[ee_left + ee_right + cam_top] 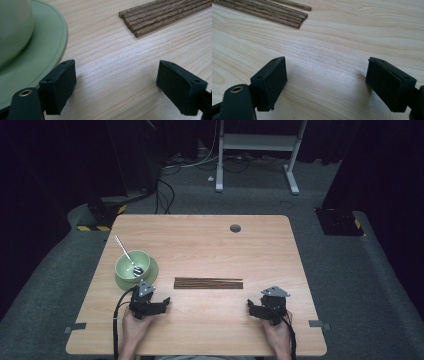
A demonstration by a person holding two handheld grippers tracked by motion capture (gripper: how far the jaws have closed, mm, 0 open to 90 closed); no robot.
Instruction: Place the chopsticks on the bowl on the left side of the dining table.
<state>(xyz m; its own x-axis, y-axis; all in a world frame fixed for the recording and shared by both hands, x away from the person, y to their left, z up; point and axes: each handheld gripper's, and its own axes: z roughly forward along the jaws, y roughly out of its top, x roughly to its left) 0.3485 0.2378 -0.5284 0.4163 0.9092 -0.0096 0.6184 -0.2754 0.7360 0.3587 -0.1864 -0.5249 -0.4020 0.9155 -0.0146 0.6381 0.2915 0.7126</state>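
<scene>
A green bowl (132,264) stands on a green saucer (151,270) at the table's left, with a metal spoon (126,254) leaning in it. Several dark wooden chopsticks (208,283) lie side by side in the middle. My left gripper (156,306) rests open on the table just in front of the saucer (47,50), nothing between its jaws; the chopstick ends (155,15) lie ahead to its right. My right gripper (255,309) rests open near the front right, with the chopsticks (269,11) ahead to its left. Both are held by hands.
The wooden table (210,245) has a round grey cable grommet (235,228) near its far edge. Beyond the table stand a white desk frame (255,150) and cables on a grey carpet.
</scene>
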